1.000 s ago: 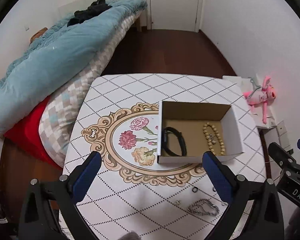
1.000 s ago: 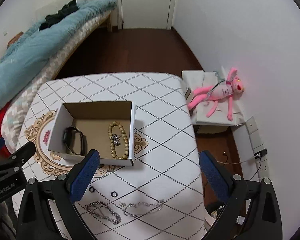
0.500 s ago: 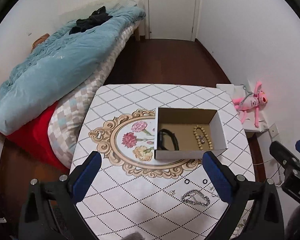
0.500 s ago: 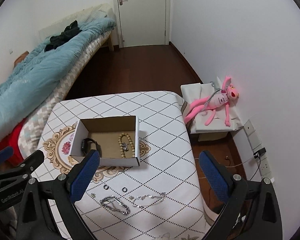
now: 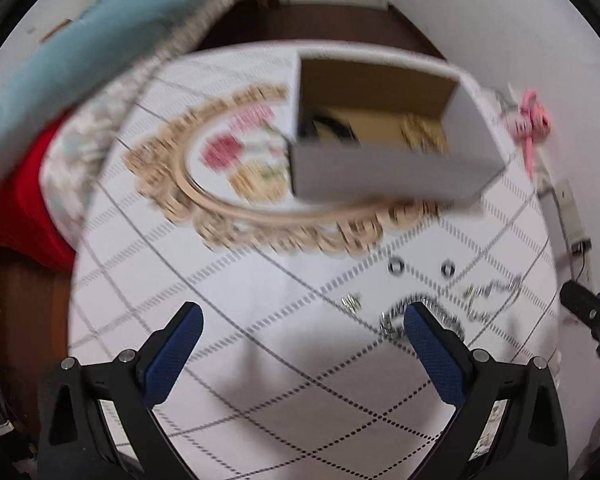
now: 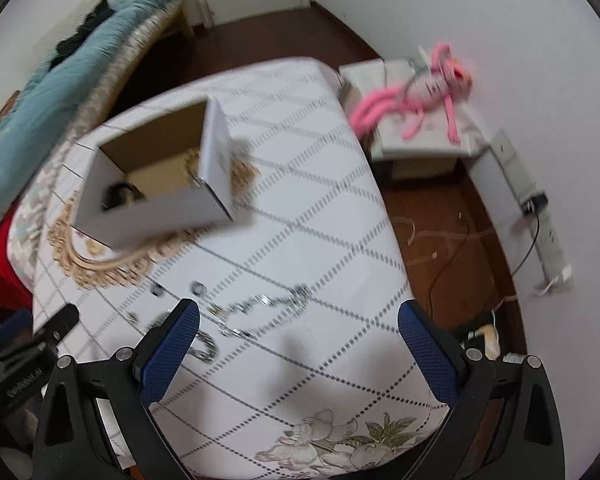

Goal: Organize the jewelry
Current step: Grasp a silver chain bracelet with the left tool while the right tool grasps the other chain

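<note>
Jewelry: chains [image 6: 260,308] and rings [image 5: 396,267] loose on desk [image 5: 260,320] near box [image 5: 380,168], which already holds some. Both claws, left [image 5: 300,344] and right [image 6: 298,344], have dropped closer since half a second ago, spread wide, empty; pickup looks imminent.

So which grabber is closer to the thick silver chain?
Left. The left gripper has the thick silver chain right by its right fingertip. The right gripper sits further right, with the chain outside its left finger.
</note>
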The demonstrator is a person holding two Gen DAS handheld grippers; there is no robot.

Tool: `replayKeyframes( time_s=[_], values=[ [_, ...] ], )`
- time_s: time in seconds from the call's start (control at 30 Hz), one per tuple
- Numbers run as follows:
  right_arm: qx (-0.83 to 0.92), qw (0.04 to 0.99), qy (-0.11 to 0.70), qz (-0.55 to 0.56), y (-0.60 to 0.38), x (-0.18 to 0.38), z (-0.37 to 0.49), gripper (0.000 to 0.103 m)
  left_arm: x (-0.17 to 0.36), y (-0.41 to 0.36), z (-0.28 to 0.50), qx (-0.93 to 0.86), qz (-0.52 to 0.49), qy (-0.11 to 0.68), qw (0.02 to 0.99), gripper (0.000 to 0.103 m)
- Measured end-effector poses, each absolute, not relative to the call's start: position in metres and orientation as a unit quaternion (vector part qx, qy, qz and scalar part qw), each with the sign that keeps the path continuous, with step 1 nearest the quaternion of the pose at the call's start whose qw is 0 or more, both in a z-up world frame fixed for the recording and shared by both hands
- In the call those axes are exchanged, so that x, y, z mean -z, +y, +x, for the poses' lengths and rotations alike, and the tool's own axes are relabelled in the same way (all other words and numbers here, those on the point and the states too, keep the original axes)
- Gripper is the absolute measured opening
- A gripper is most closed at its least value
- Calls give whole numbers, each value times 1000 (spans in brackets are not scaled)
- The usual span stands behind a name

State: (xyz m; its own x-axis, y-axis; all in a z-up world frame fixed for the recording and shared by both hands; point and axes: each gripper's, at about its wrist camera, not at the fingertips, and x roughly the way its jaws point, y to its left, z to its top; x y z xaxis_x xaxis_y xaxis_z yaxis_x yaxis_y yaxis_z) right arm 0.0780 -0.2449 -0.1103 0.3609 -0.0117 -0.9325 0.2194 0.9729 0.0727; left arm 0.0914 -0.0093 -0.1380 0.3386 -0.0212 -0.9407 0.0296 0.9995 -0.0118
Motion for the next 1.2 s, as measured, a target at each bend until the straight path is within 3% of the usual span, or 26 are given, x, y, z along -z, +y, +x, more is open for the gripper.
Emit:
replayKeyframes(
  time_s=[0.07,0.2,0.33,0.43,0.5,0.57,0.97,1.0,1.03,1.07,1.13,1.2],
  values=[
    [77,812,571,98,-252,127,75,101,155,-21,90,31,9,589,808,102],
    [77,803,579,118,-263,149,71,99,176,-39,90,49,21,606,794,88],
    [72,797,583,141,-274,163,71,87,181,-52,89,57,28,603,795,80],
    [66,797,581,152,-279,170,72,81,179,-60,88,54,38,593,803,61],
    [62,796,582,155,-278,174,74,80,174,-65,85,62,41,582,809,30],
    [57,796,583,153,-275,177,76,78,172,-70,83,73,48,580,810,9],
    [57,808,583,65,-230,193,96,71,160,-29,74,66,18,575,815,7],
    [61,810,581,57,-227,193,96,68,158,-27,72,66,17,574,816,7],
    [67,812,578,46,-223,192,97,57,157,-27,75,66,17,573,816,7],
    [63,816,572,44,-220,190,98,32,156,-27,75,67,17,573,817,7],
    [62,816,573,44,-216,188,100,2,154,-26,76,71,14,571,818,7],
    [52,814,574,65,-218,187,102,1,149,-24,77,74,9,566,821,7]
  ],
)
